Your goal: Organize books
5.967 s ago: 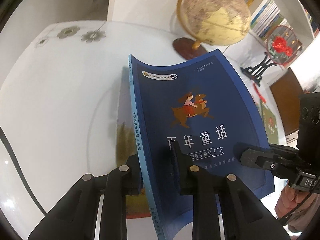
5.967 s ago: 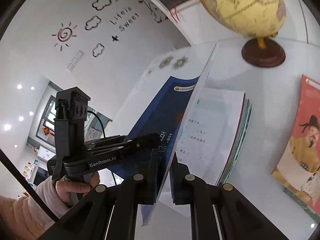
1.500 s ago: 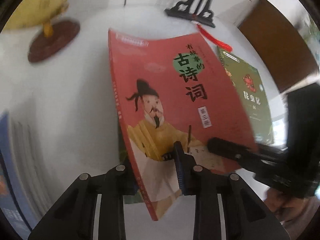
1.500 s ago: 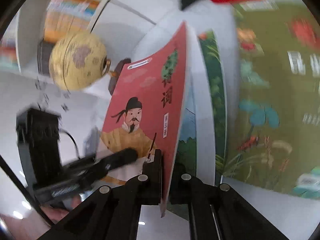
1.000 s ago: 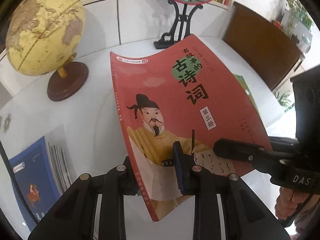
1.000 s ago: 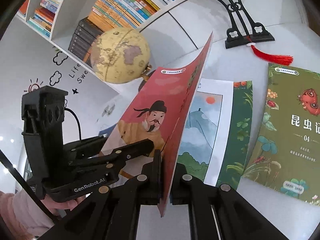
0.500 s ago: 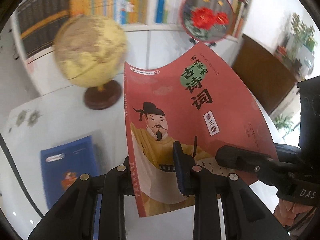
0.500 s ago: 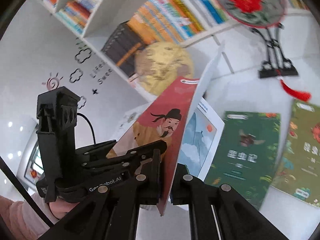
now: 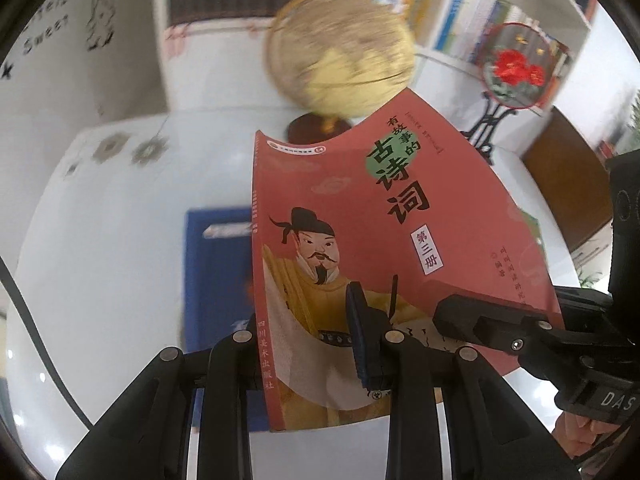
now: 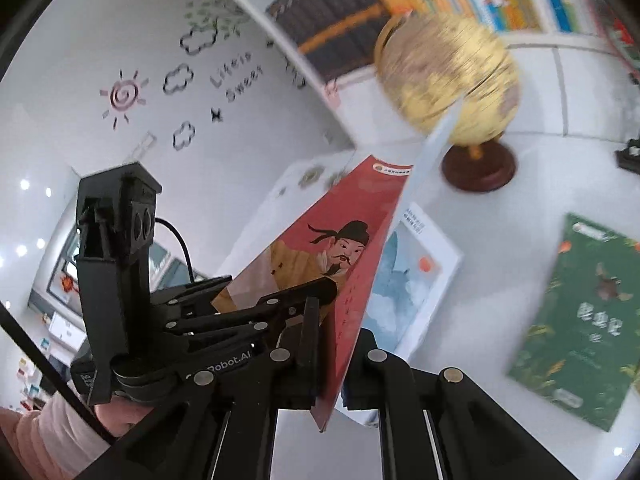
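Red book (image 9: 400, 216) is pinched by left gripper (image 9: 308, 344) and right gripper (image 10: 330, 364); thin cover may perhaps bend and slip onto the blue book (image 9: 218, 264).

The red book (image 9: 384, 240) I had in my jaws was a paperback with a smooth, slightly glossy card cover, bendy enough to curve. My left gripper (image 9: 312, 344) was matt black plastic with little silvery metal pins, and its pad (image 9: 358, 336) looked ribbed and rubbery. The right gripper (image 10: 332, 360) had the same matt black finish. The desk (image 9: 112, 264) was white and really shiny, picking up reflections. The globe (image 10: 448, 80) sat on a polished dark wood base (image 10: 478, 170). The green book (image 10: 576, 328) looked glossy too.
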